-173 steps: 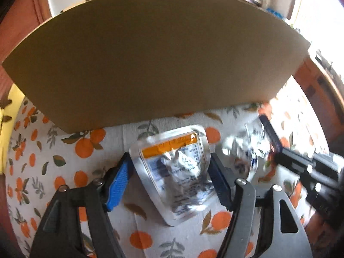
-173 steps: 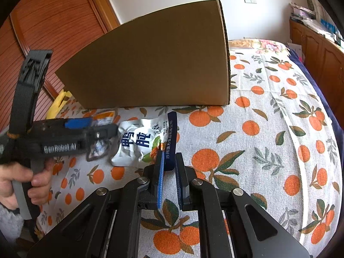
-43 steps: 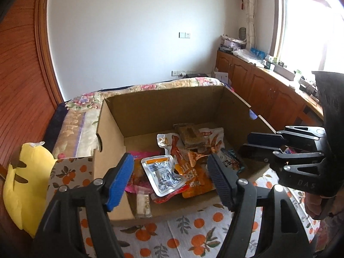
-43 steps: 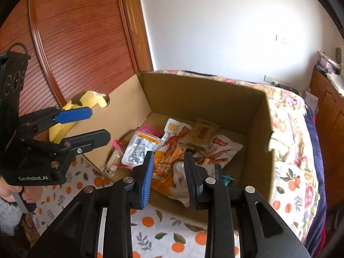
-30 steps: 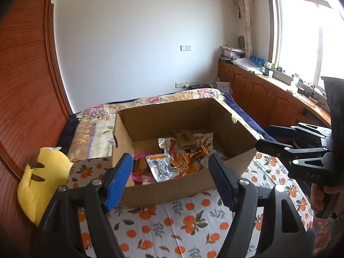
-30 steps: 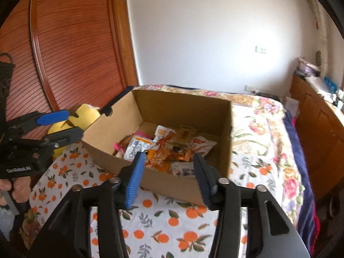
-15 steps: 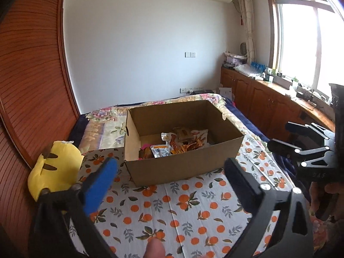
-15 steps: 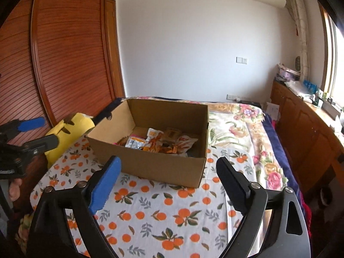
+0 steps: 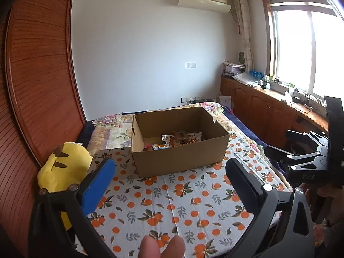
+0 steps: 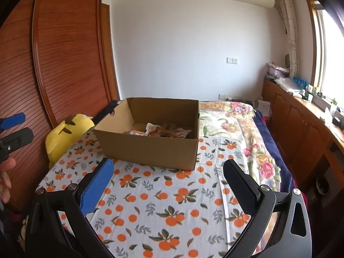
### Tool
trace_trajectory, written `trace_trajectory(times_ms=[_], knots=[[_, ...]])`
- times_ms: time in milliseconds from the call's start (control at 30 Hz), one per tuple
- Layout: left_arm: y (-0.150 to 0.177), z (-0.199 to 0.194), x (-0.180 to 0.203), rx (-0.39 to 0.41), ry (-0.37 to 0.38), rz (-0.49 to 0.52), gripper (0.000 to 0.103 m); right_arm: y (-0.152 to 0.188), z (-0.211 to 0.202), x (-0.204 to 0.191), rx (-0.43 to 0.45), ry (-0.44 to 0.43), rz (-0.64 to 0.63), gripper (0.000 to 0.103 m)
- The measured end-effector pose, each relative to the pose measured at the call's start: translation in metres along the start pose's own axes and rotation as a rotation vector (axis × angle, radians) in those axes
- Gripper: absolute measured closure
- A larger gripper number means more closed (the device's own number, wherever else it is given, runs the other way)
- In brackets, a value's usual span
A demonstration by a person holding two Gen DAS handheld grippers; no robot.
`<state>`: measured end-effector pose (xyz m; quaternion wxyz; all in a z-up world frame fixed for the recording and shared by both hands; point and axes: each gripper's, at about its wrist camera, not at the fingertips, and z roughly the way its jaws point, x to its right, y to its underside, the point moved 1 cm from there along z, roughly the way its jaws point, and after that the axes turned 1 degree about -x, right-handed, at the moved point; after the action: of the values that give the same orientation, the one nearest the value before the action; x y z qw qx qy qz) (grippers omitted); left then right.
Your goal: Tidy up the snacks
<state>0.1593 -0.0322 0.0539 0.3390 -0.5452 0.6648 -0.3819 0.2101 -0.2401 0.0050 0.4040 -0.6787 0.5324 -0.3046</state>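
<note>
An open cardboard box (image 9: pixel 180 157) (image 10: pixel 150 148) stands on the orange-print cloth (image 9: pixel 172 195) (image 10: pixel 163 202) on the bed. Several snack packets (image 9: pixel 178 139) (image 10: pixel 160 131) lie inside it. My left gripper (image 9: pixel 169 185) is wide open and empty, held well back from the box above the cloth. My right gripper (image 10: pixel 165 182) is also wide open and empty, likewise back from the box. The right gripper shows in the left wrist view (image 9: pixel 281 144) at the right edge. The left gripper shows in the right wrist view (image 10: pixel 15 129) at the left edge.
A yellow plush toy (image 9: pixel 62 167) (image 10: pixel 64 133) lies left of the box against the wooden wardrobe (image 9: pixel 36 90). A floral bedspread (image 10: pixel 234 120) covers the bed beyond the box. Wooden cabinets (image 9: pixel 264 114) run under the window at right.
Both grippers let their packets go into the box, then pulled up and far back from it. Both jaws have opened wider.
</note>
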Motion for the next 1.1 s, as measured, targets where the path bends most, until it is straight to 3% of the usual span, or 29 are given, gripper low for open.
trace_trajectory(times_ms=[333, 633, 1100], knots=[[0.028, -0.040, 0.009, 0.036, -0.024, -0.028, 0.000, 0.022, -0.050, -0.011, 0.050, 0.039, 0.013, 0.000], [0.058, -0.064, 0.014, 0.046, -0.089, -0.030, 0.000, 0.047, -0.088, -0.026, 0.095, 0.089, 0.014, 0.000], [0.095, -0.074, 0.017, 0.028, -0.119, -0.042, 0.000, 0.081, -0.105, -0.036, 0.099, 0.125, 0.052, 0.000]])
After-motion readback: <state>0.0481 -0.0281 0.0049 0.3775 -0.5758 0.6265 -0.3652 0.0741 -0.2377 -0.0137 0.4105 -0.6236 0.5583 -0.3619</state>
